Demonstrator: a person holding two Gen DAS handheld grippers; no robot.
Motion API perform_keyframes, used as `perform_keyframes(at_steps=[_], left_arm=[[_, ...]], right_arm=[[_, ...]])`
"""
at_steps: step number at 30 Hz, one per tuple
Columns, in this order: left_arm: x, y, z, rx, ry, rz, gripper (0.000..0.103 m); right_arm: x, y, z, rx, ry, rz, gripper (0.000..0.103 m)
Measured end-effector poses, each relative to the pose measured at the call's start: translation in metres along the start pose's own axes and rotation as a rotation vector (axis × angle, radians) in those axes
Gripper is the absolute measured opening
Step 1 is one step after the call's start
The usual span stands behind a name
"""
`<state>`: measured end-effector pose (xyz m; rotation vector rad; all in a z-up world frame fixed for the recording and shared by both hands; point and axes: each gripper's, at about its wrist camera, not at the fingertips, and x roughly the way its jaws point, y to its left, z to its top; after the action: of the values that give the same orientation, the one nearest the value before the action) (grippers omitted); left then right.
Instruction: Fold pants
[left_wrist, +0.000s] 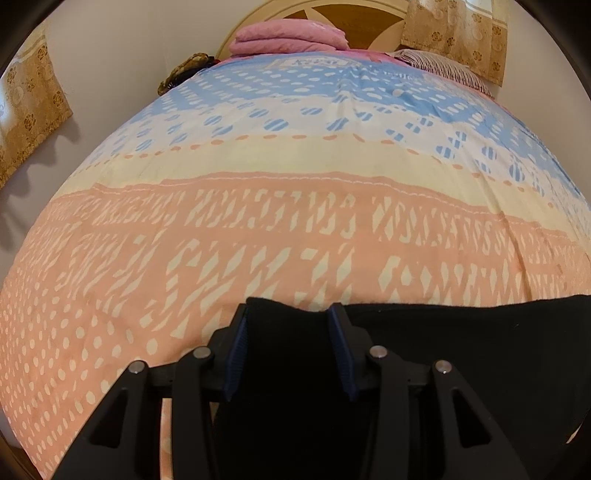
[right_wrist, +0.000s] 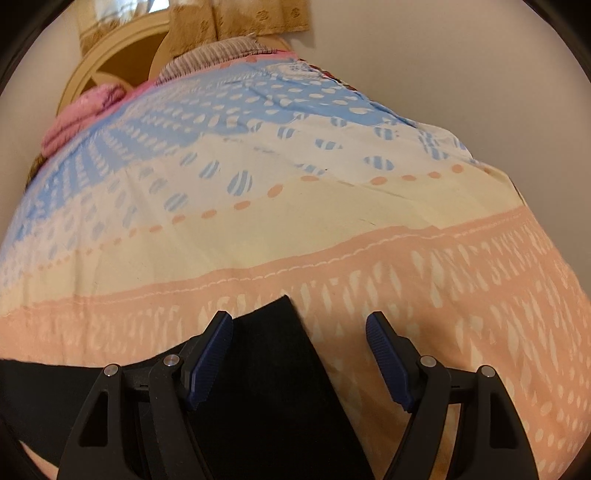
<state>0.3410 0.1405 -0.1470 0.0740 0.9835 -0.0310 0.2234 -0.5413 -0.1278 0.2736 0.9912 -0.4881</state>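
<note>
Black pants (left_wrist: 461, 332) lie flat along the near edge of a patterned bedspread (left_wrist: 295, 221). My left gripper (left_wrist: 288, 310) is shut on their left corner; black cloth fills the gap between the blue pads (left_wrist: 236, 354). In the right wrist view the pants (right_wrist: 266, 369) end in a pointed corner on the bedspread (right_wrist: 295, 221). My right gripper (right_wrist: 299, 317) hangs just above that corner with its jaws wide apart. The cloth lies by the left pad (right_wrist: 210, 354), and the right pad stands over bare bedspread, clear of it.
A folded pink blanket (left_wrist: 288, 38) and a striped pillow (left_wrist: 443, 68) sit at the bed's far end against a round wooden headboard (left_wrist: 332, 14). Flowered curtains (left_wrist: 29, 110) hang on the left wall. A dark mottled object (left_wrist: 184, 70) rests at the bed's far left edge.
</note>
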Motion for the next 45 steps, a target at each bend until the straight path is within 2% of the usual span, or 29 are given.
perform_keyframes(at_steps=[1, 2, 3, 4, 5, 6, 8, 11, 14, 23, 31, 37, 45], left_arm=[[0.001, -0.001, 0.000, 0.008, -0.005, 0.004, 0.045], [0.001, -0.002, -0.001, 0.012, -0.006, 0.007, 0.045], [0.001, -0.003, -0.001, 0.020, -0.006, 0.012, 0.045], [0.002, -0.007, 0.001, 0.034, -0.010, 0.022, 0.045], [0.001, -0.009, 0.001, 0.048, -0.012, 0.027, 0.041], [0.000, -0.011, 0.001, 0.062, -0.014, 0.020, 0.029], [-0.003, -0.017, 0.001, 0.090, -0.022, 0.006, 0.019], [-0.008, -0.020, 0.002, 0.106, -0.038, 0.025, 0.016], [-0.014, -0.017, 0.005, 0.088, -0.059, 0.012, 0.016], [-0.044, 0.006, 0.009, -0.021, -0.150, -0.115, 0.016], [-0.072, 0.019, -0.001, -0.085, -0.233, -0.209, 0.016], [-0.106, 0.033, -0.022, -0.106, -0.342, -0.297, 0.016], [-0.128, 0.051, -0.059, -0.093, -0.401, -0.371, 0.016]], right_arm=[[0.001, 0.001, 0.000, -0.007, 0.001, -0.004, 0.064], [0.002, 0.004, 0.000, -0.023, 0.003, -0.008, 0.047], [0.002, 0.006, 0.000, -0.037, 0.004, -0.003, 0.038], [0.001, 0.009, -0.001, -0.049, 0.005, 0.010, 0.024], [0.001, 0.011, -0.001, -0.061, 0.003, 0.011, 0.020], [-0.001, 0.015, -0.002, -0.083, -0.003, 0.002, 0.017], [-0.004, 0.017, -0.003, -0.104, -0.014, -0.005, 0.007], [-0.011, 0.016, -0.005, -0.100, -0.033, 0.003, 0.006], [-0.023, 0.013, -0.008, -0.094, -0.069, 0.013, 0.005], [-0.090, -0.002, -0.027, -0.079, -0.235, 0.062, 0.005], [-0.156, -0.011, -0.057, -0.097, -0.395, 0.114, 0.005], [-0.189, -0.033, -0.090, -0.044, -0.474, 0.173, 0.005], [-0.208, -0.053, -0.144, -0.012, -0.498, 0.213, 0.004]])
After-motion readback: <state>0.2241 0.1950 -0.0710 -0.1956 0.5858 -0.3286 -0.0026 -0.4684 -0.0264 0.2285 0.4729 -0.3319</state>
